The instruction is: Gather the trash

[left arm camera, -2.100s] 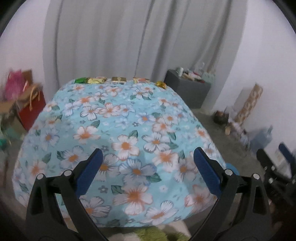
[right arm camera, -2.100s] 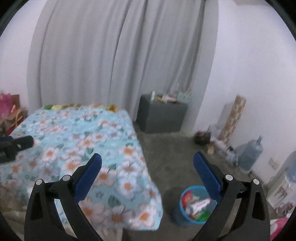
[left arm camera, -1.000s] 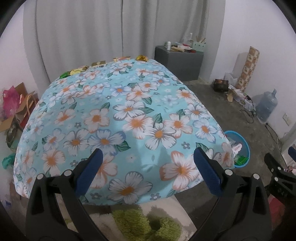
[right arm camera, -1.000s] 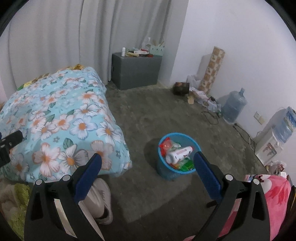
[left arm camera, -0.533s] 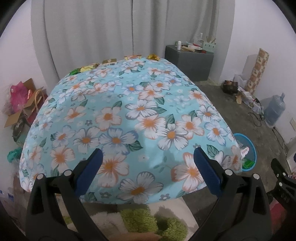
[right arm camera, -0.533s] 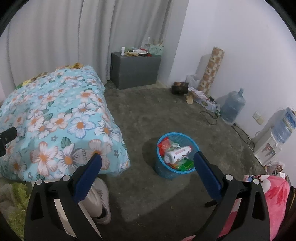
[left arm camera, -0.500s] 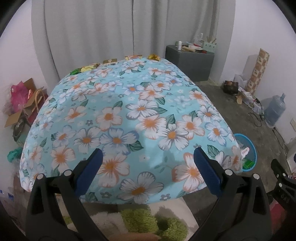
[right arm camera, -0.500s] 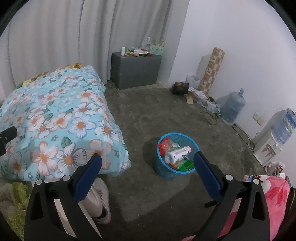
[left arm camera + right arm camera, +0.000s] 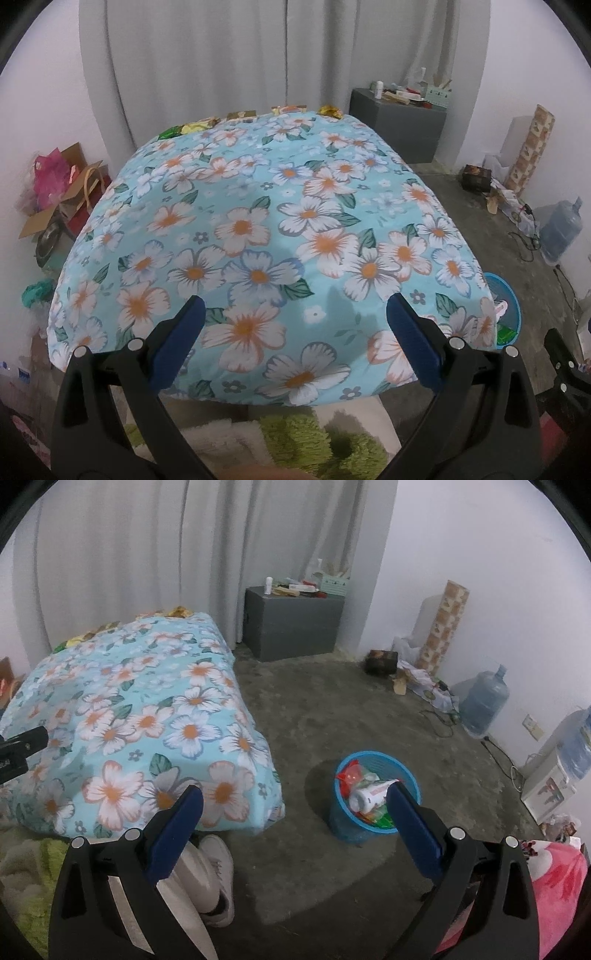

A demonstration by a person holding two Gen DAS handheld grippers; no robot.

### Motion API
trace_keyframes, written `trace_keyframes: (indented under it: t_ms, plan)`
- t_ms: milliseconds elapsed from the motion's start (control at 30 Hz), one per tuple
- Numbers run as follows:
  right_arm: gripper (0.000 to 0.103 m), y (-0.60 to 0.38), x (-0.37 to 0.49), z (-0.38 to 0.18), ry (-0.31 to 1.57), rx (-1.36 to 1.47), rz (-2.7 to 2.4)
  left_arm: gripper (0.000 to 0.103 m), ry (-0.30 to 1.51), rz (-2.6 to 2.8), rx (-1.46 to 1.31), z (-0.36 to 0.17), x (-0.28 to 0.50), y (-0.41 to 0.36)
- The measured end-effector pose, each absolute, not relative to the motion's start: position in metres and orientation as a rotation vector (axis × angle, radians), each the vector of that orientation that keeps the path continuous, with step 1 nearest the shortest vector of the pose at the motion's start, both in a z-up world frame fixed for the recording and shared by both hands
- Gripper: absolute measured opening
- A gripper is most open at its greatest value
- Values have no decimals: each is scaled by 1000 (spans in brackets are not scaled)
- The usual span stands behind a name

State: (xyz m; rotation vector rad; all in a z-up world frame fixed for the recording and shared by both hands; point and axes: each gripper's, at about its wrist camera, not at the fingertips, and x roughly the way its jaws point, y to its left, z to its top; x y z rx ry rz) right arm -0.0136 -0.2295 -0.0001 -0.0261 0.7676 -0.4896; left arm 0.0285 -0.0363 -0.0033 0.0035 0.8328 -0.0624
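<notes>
A table under a blue flowered cloth (image 9: 280, 229) fills the left wrist view. Several wrappers line its far edge: a green one (image 9: 169, 133), a yellow one (image 9: 197, 126), a brown packet (image 9: 241, 115), an orange one (image 9: 289, 108) and a gold one (image 9: 330, 110). A blue trash basket (image 9: 376, 797) holding trash stands on the floor right of the table; it also shows in the left wrist view (image 9: 506, 314). My left gripper (image 9: 293, 339) is open and empty above the table's near edge. My right gripper (image 9: 293, 819) is open and empty above the floor beside the basket.
A grey cabinet (image 9: 293, 627) with clutter stands at the back wall. A water jug (image 9: 484, 698), a patterned roll (image 9: 445, 626) and cables lie along the right wall. Boxes and bags (image 9: 59, 199) sit left of the table. A white shoe (image 9: 218, 878) is below.
Both grippers have drifted slightly; the views have shifted a little since half a second ago. Over two seconds they rose and tilted downward. Nothing was grasped.
</notes>
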Motion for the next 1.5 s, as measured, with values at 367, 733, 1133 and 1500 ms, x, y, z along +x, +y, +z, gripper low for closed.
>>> trace_keyframes:
  t_ms: [367,733,1133,1500]
  plan:
    - [96,-211,-5,0,761,-68,-409,94,841,-29,-4,-5,30,-28]
    - [96,-214,-6,0,763,-62,-420,94,841,-30,-3,-5,30,-27]
    - [96,-214,-6,1,763,-62,-420,94,840,-28,-3,-4,31,-27]
    - [96,-213,-5,1,762,-61,-420,94,841,-29,-2,-4,32,-26]
